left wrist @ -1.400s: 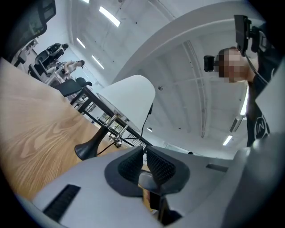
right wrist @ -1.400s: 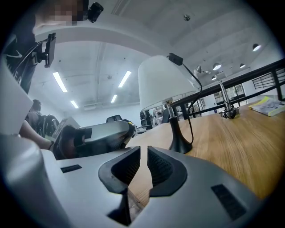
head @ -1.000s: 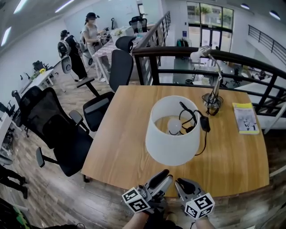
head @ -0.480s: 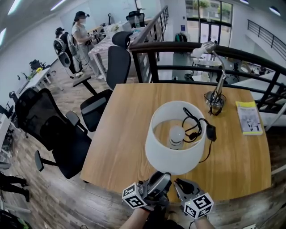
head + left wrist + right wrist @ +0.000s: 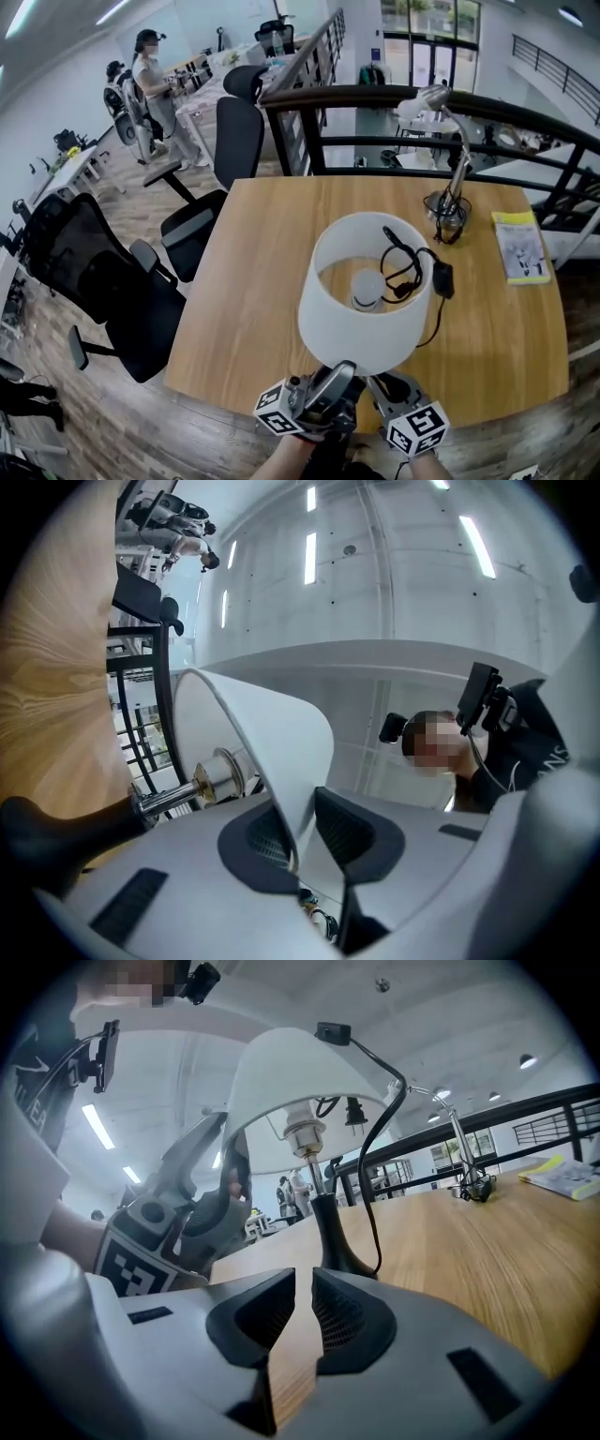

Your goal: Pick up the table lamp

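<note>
Pinching the near rim of the lamp shade (image 5: 366, 323), the left claw (image 5: 302, 829) has just been closing. The right claw (image 5: 302, 1312), shut and empty, faces the lamp base (image 5: 339, 1255) just ahead on the table (image 5: 253, 281).

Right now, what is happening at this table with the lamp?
A person works with two handheld grippers. The left gripper has just been closing its jaws on the near rim of the white lampshade. The right gripper, shut and empty, points at the lamp's black base on the wooden table.
</note>
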### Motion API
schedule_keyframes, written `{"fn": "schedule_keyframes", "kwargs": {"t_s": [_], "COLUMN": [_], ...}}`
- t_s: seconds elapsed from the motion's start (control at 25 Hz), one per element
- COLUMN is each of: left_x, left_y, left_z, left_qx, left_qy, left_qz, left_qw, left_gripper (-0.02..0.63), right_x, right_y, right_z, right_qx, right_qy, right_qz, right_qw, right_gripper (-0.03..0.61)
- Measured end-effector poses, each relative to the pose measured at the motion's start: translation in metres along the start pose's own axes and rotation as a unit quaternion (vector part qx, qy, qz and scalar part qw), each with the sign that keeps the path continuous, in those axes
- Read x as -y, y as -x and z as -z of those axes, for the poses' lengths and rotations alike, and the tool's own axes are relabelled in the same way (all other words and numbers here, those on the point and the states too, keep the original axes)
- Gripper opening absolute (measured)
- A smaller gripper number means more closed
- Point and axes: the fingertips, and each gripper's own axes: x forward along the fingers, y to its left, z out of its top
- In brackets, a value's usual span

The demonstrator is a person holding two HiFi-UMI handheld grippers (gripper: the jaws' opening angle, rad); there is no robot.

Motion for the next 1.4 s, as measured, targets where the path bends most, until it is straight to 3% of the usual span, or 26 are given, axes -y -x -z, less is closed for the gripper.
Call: {"fn": "schedule_keyframes", "kwargs": {"t_s": [0.48,0.76,1.08,1.4], "left_x": [-0.022,-0.032,-0.047,-0.057], "left_y": [-0.018,-0.025,-0.03,-0.029], "left_z": [-0.04,-0.056,-0.071,-0.085], "left_qx": [0.056,0.065,0.089,0.102], "left_qy": [0.031,0.042,0.07,0.08], "left_qz": [-0.009,0.004,0.004,0.004], "left_qw": [0.9979,0.997,0.9935,0.9915], "left_gripper": [0.033,0.018,0.012,0.011], "right_x": [0.018,0.026,0.038,0.042], "right_y": [-0.031,-0.055,-0.079,-0.112], "right_z": [-0.038,-0.05,-0.055,-0.057], "right_qx": [0.017,0.003,-0.024,-0.065], "right_qy": [0.042,0.069,0.054,0.063], "right_qz": [0.019,0.033,0.03,0.021], "right_qw": [0.999,0.997,0.998,0.996], "right_gripper": [0.054,0.055,0.143,0.158]}}
